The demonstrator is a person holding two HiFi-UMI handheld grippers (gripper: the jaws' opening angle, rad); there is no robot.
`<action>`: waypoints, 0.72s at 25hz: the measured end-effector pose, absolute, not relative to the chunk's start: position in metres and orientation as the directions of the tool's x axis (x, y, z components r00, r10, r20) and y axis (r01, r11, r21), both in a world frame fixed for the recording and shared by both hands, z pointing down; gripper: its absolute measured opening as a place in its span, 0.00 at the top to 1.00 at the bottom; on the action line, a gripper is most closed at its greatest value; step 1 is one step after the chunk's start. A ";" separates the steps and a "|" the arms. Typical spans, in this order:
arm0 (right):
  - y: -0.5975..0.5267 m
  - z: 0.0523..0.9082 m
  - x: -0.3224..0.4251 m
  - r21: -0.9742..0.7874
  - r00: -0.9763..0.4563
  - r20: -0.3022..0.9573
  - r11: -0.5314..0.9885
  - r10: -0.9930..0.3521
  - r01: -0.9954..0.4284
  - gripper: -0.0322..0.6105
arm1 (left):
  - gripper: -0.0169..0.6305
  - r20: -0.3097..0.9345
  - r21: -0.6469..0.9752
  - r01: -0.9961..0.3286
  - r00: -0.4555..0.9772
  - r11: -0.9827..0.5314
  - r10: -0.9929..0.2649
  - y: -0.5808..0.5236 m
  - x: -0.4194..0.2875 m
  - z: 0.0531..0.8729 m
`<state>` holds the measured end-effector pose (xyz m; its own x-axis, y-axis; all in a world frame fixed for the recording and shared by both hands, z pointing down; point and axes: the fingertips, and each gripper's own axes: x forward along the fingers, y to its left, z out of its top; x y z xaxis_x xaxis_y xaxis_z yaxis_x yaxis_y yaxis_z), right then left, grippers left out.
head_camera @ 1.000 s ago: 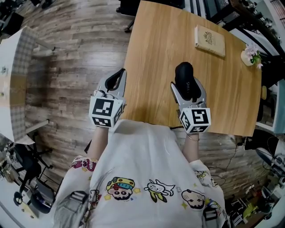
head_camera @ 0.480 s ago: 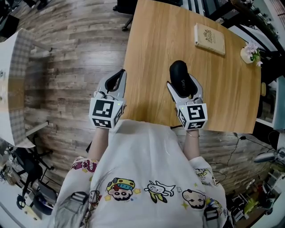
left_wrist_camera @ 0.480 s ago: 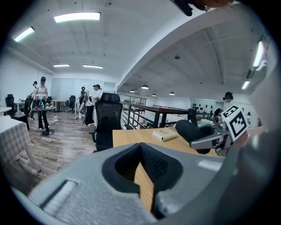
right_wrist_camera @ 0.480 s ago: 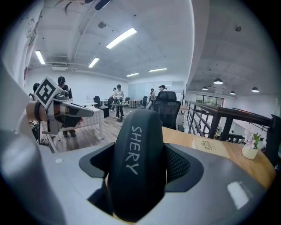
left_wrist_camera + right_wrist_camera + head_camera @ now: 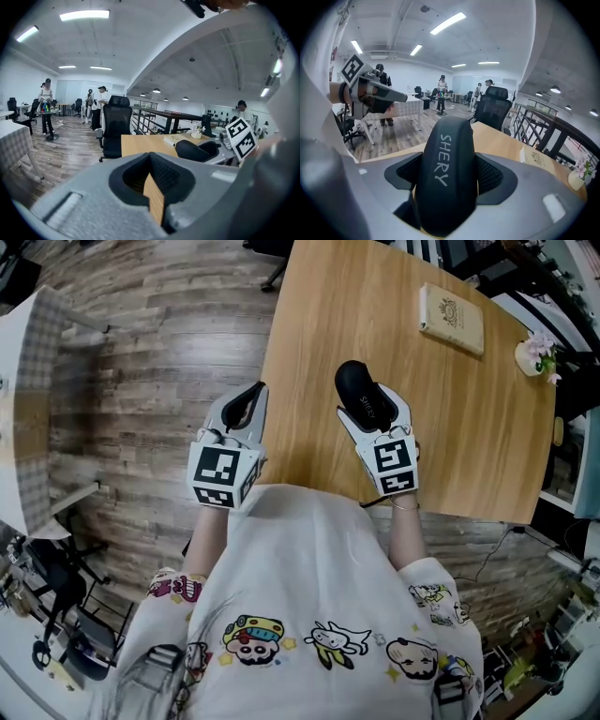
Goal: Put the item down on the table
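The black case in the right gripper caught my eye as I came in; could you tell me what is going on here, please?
A person holds a gripper in each hand. The right gripper is clamped on a black case lettered SHERY, holding it over the near part of the wooden table; it is not yet released. The left gripper is shut and empty, beside the table's left edge. A tan book lies farther back.

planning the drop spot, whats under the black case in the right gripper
Wooden table shows around the black case held in the right gripper. The patch directly beneath is covered by the case and gripper, so contact cannot be told.
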<state>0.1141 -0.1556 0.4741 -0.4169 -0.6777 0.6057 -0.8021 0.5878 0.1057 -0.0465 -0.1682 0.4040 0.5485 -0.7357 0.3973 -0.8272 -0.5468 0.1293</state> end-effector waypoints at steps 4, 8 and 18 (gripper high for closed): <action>-0.154 0.497 0.102 0.108 -0.432 0.652 0.640 -0.623 -0.761 0.39 | 0.98 0.406 0.130 -0.829 0.545 -0.544 -0.734 -0.170 -0.050 0.409; -0.152 0.515 0.089 0.124 -0.439 0.695 0.697 -0.569 -0.707 0.39 | 0.98 0.413 0.139 -0.831 0.544 -0.539 -0.731 -0.171 -0.050 0.414; -0.144 0.561 0.066 0.110 -0.468 0.765 0.806 -0.442 -0.582 0.39 | 0.98 0.427 0.154 -0.830 0.545 -0.536 -0.722 -0.174 -0.049 0.422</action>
<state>0.0660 -0.1444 0.5611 -0.4677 -0.4420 0.7655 -0.5816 0.8060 0.1101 -0.0489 -0.1736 0.4222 0.5453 -0.7216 0.4266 -0.8299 -0.5364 0.1535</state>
